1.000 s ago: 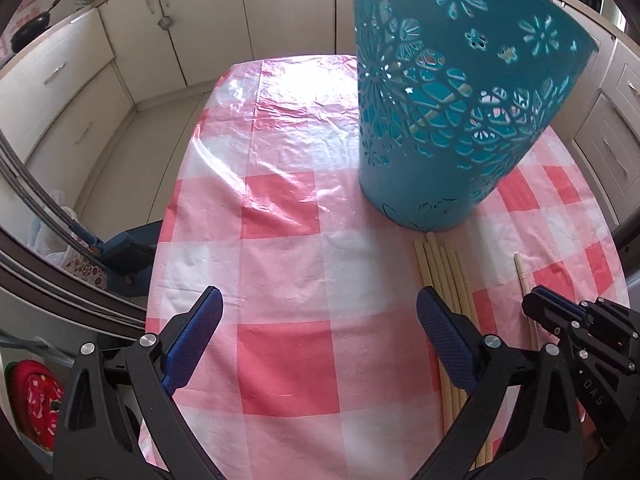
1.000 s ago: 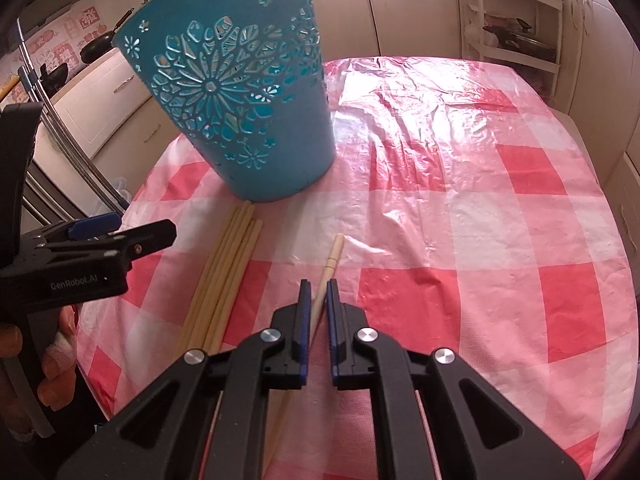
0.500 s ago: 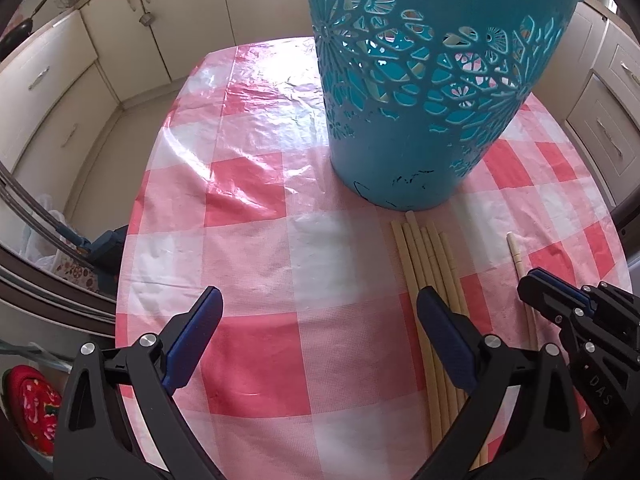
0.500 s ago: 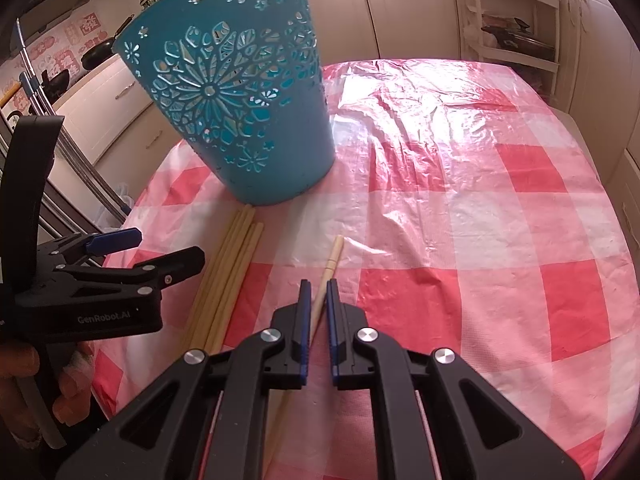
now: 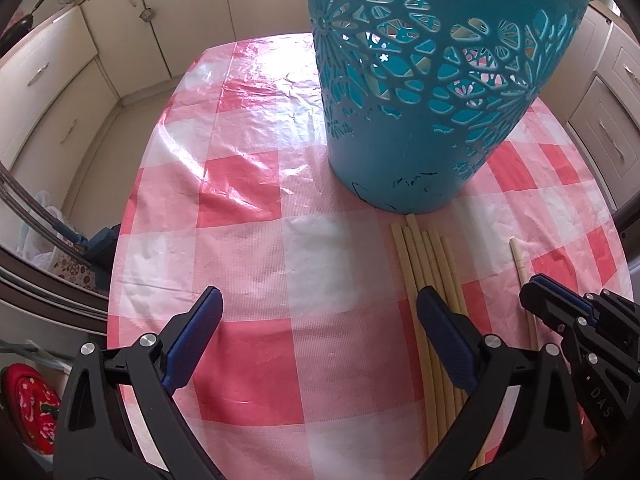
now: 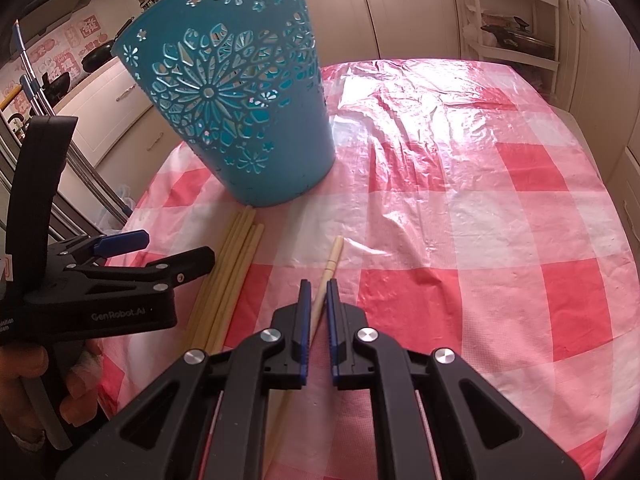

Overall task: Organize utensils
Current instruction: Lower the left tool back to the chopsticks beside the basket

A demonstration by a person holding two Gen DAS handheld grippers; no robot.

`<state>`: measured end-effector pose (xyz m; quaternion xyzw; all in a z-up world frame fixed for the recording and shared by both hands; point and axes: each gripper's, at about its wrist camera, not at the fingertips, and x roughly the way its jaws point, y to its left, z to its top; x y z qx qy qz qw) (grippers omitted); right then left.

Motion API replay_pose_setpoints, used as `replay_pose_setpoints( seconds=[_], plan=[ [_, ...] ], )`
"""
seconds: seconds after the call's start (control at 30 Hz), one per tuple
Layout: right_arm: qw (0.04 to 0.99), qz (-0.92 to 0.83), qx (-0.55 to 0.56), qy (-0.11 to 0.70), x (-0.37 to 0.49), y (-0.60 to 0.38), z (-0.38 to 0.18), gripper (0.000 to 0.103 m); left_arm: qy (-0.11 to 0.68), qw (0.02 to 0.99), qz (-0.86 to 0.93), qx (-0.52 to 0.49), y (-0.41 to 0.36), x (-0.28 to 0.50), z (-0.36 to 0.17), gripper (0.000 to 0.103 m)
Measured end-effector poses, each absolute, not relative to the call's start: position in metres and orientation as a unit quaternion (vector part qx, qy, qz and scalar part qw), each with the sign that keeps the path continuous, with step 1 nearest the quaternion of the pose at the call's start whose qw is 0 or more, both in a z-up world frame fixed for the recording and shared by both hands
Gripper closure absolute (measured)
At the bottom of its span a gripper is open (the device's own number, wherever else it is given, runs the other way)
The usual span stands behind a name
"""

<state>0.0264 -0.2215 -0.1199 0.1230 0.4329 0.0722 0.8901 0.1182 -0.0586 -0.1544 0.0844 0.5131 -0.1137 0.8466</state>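
Table: a round table under a glossy pink-and-white checked cloth (image 6: 500,184), wrinkled and shiny toward the far side.
Basket: a teal plastic basket (image 6: 240,120) with cut-out flower patterns stands upright on the cloth, far and left in the right wrist view; in the left wrist view it fills the far right (image 5: 432,92).
Chopstick bundle: several pale wooden chopsticks (image 5: 428,272) lie side by side on the cloth, their far ends just short of the basket's base; in the right wrist view they run along the left, near the table edge (image 6: 232,268).
Single chopstick: one pale chopstick (image 6: 330,264) lies apart from the bundle, to its right, its thicker end pointing away; in the left wrist view only its far end shows (image 5: 518,258).
Right gripper: the right gripper (image 6: 317,312) has its blue-padded fingers drawn close on either side of the single chopstick, a thin gap showing beside the stick, low by the cloth; whether it truly pinches the stick cannot be told.
Left gripper: the left gripper (image 5: 318,326) has its fingers spread wide, holding nothing, above the cloth just left of the bundle; its right finger overlaps the bundle.
Surroundings: cream kitchen cabinets (image 5: 52,92) ring the table.
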Motion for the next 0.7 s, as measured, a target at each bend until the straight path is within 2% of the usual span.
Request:
replay_pose_setpoints(
  seconds=[0.7],
  plan=[
    [0.889, 0.073, 0.128, 0.433, 0.0291, -0.2217, -0.1192, 0.094, 0.523, 0.842, -0.103, 0.084, -0.0582, 0.1238, -0.1607, 0.009]
  ],
)
